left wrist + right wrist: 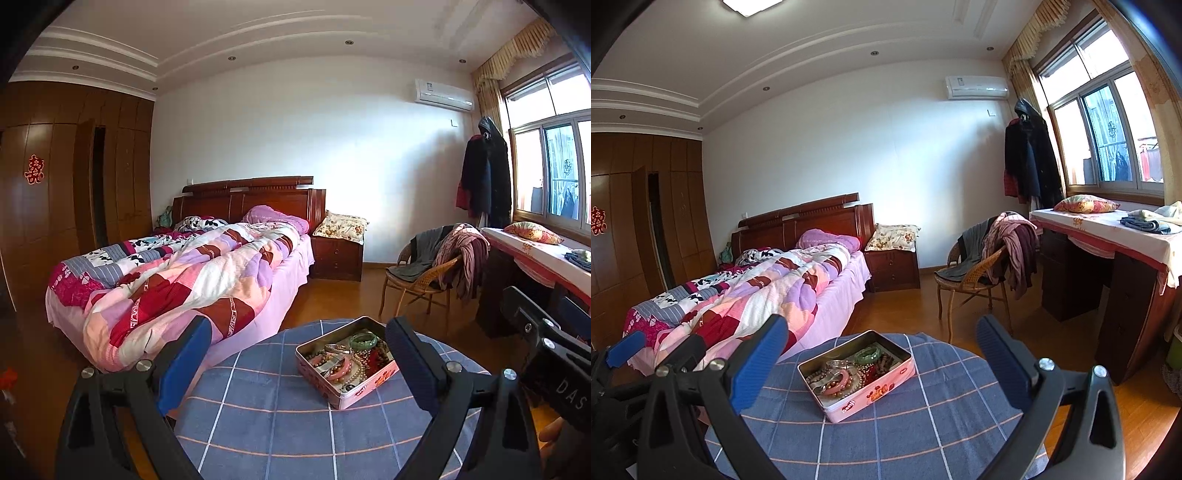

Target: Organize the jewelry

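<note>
A pink metal tin (364, 386) (875, 393) lies open on a round table under a blue checked cloth (266, 417) (923, 417). Inside is a heap of jewelry: a green bangle (364, 340) (867, 354), a pink bangle (341, 369) (839, 382), bead strings and pearls. My left gripper (295, 363) hovers open above the table's near side, its right finger overlapping the tin's right end. My right gripper (882, 354) is open too, with the tin seen between its fingers. Neither holds anything. The other gripper shows at each view's edge.
A bed with a patchwork quilt (177, 280) (746, 295) stands left of the table. A wicker chair draped with clothes (436, 266) (990, 258) and a desk under the window (1115, 258) lie to the right. Wooden floor runs between them.
</note>
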`<state>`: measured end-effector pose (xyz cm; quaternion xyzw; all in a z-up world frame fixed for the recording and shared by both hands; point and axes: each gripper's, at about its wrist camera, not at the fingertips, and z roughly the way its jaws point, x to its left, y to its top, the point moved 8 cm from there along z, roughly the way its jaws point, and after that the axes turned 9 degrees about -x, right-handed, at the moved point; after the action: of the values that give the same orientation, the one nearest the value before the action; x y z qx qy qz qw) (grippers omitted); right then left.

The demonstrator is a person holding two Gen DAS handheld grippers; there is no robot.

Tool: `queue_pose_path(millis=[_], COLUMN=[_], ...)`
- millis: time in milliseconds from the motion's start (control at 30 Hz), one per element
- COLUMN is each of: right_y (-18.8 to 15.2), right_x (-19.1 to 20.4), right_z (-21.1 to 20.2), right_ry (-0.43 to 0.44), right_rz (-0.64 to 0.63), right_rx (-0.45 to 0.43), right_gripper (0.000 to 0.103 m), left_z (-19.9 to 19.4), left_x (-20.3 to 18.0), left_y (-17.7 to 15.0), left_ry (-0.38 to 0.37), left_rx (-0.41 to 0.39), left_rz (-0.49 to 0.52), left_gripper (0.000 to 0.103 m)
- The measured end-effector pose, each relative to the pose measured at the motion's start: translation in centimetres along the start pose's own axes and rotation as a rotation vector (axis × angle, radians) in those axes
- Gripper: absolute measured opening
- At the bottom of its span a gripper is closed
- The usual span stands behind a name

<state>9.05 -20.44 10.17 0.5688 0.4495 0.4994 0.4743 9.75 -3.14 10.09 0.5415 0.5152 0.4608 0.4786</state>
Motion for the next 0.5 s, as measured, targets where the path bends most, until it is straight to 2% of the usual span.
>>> queue_pose_path(millis=[500], right_y=[-0.10], right_x=[-0.13], right_z=[0.02], right_ry=[0.002], right_rz=[0.003], right_rx=[0.004], right_gripper=[0.103], left_z=[0.17], left_x=[0.12], left_y=[-0.17], left_ry=[0.004], left_rx=[0.007], left_rz=[0.006], left_gripper=[0.095])
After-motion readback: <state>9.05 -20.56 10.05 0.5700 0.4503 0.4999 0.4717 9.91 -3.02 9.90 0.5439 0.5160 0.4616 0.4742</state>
